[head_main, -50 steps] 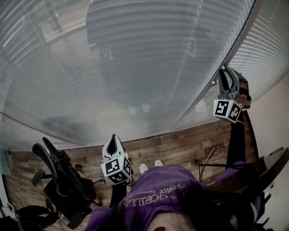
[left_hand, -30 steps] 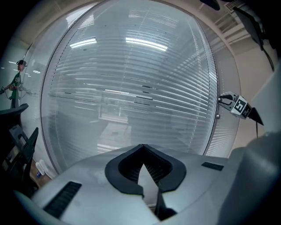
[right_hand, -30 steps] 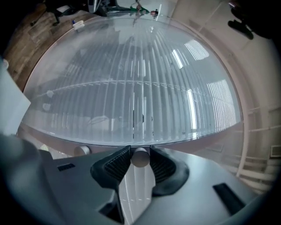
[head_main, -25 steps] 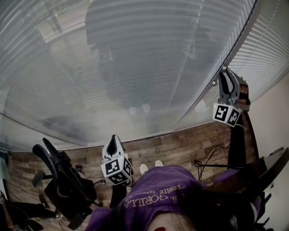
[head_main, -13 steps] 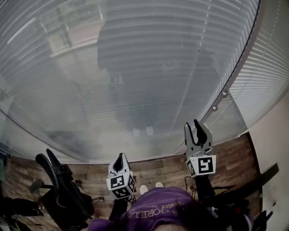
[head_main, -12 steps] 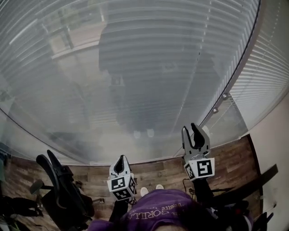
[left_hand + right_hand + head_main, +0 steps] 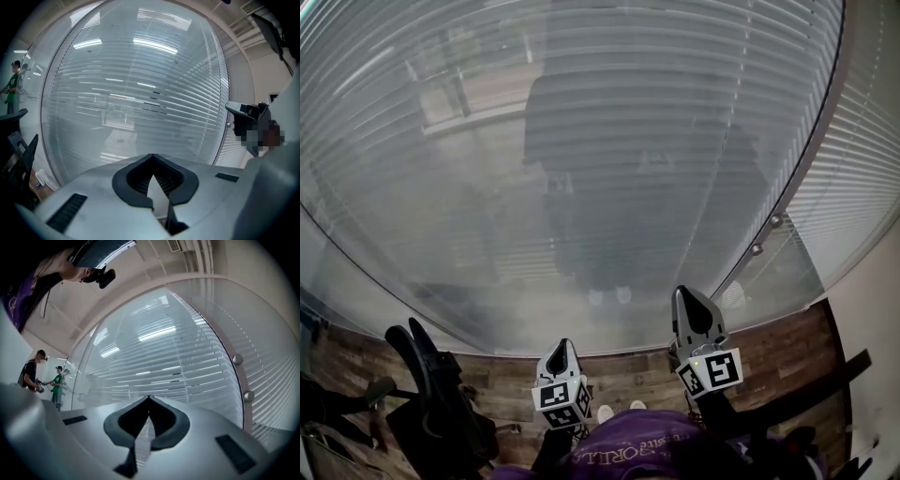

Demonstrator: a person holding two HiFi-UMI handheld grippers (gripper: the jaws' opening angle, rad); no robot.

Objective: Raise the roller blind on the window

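Observation:
The window blind (image 7: 609, 141) fills most of the head view as a pale sheet of horizontal stripes; it also shows as the blind (image 7: 140, 93) and the blind (image 7: 178, 362) ahead of each gripper. I cannot make out a pull cord. My left gripper (image 7: 563, 349) is low at the centre, shut and empty, its tips (image 7: 152, 155) meeting. My right gripper (image 7: 688, 298) stands just right of it, a little higher, pointing at the blind. Its jaws have just been closing with nothing between them, and its tips (image 7: 149, 397) now touch.
A dark window post (image 7: 802, 169) with round studs (image 7: 776, 221) runs up at the right. A black office chair (image 7: 431, 394) stands at the lower left on the wooden floor (image 7: 787, 342). Two people (image 7: 30, 373) stand far off; another person in green (image 7: 11, 89) is at the left.
The right gripper has left the window post at the upper right, come down toward the centre, rolled over, and gone from open to shut. The left gripper has kept its place.

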